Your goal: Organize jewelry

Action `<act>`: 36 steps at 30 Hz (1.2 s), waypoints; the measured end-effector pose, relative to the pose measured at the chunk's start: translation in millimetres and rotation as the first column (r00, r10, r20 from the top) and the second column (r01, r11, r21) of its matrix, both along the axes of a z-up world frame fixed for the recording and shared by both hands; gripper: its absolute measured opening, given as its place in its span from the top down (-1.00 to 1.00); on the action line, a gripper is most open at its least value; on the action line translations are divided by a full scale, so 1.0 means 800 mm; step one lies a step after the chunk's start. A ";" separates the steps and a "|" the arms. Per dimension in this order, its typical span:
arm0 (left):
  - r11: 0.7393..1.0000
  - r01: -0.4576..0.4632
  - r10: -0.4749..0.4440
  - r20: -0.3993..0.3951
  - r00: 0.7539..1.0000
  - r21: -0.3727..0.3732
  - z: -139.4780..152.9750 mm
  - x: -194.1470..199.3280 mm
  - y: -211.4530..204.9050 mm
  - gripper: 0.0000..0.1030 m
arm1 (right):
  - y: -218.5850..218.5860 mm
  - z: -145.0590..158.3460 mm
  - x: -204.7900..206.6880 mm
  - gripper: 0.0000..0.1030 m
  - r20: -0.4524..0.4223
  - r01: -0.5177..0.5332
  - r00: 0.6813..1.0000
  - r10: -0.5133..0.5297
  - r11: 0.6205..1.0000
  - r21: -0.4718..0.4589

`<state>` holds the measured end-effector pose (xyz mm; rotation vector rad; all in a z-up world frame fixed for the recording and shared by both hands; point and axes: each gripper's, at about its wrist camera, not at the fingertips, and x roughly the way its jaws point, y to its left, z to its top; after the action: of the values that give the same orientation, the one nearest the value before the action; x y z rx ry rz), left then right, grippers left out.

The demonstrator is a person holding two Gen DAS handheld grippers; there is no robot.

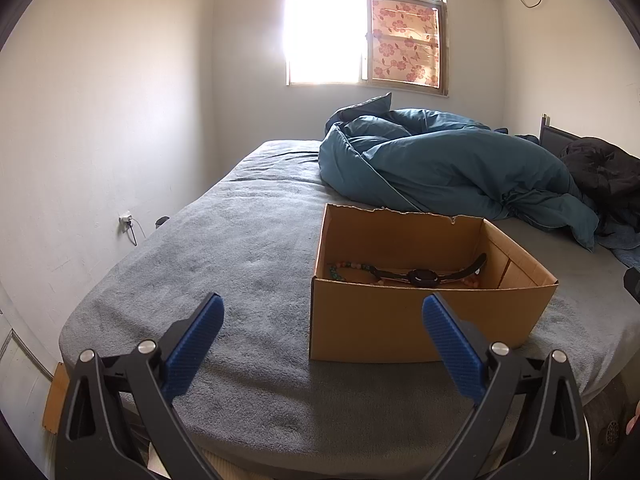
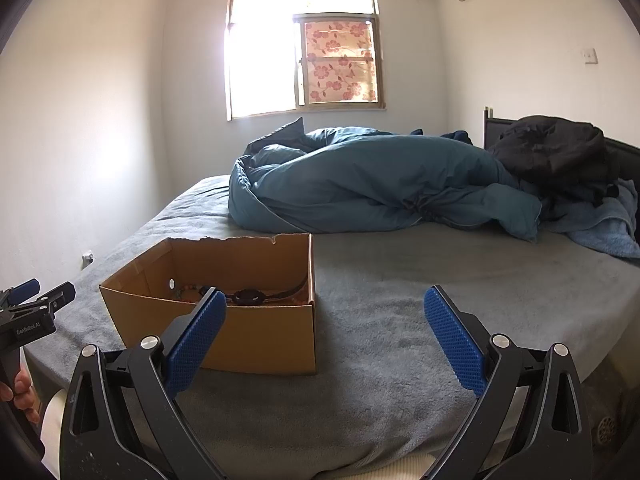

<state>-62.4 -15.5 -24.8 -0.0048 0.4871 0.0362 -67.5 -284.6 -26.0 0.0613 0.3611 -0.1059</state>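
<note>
The cardboard box [image 1: 432, 316] stands open-topped on the grey bed cover [image 1: 240, 264], so its inside is reachable from above; its upright walls block any sideways entry. A black strap [image 1: 424, 276] and beads [image 1: 348, 268] lie across the box floor. Left of the box the cover lies bare out to the wall. Right of it, in the right wrist view, a broad bare stretch [image 2: 420, 280] also stands free. Behind, the bunched teal duvet [image 1: 448, 164] nearly touches the box's torn rear wall, closing that side. A black garment [image 2: 556, 156] and blue towel [image 2: 604, 228] fill the far right corner.
</note>
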 end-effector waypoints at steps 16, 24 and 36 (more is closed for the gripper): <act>1.000 0.001 -0.001 -0.006 1.000 0.000 -0.001 -0.001 -0.001 -0.89 | 0.002 -0.005 -0.002 -0.85 -0.004 -0.003 1.000 0.003 1.000 0.000; 1.000 0.001 -0.001 -0.006 1.000 0.000 0.001 0.000 -0.001 -0.89 | 0.003 -0.004 -0.002 -0.85 -0.003 -0.002 1.000 0.002 1.000 0.000; 1.000 0.002 -0.002 -0.006 1.000 0.001 0.001 0.001 -0.001 -0.89 | 0.002 -0.003 -0.003 -0.85 -0.004 -0.002 1.000 0.002 1.000 0.001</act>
<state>-61.6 -16.6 -24.0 -0.0034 0.4935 0.0341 -70.1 -283.2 -28.7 0.0623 0.3651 -0.1042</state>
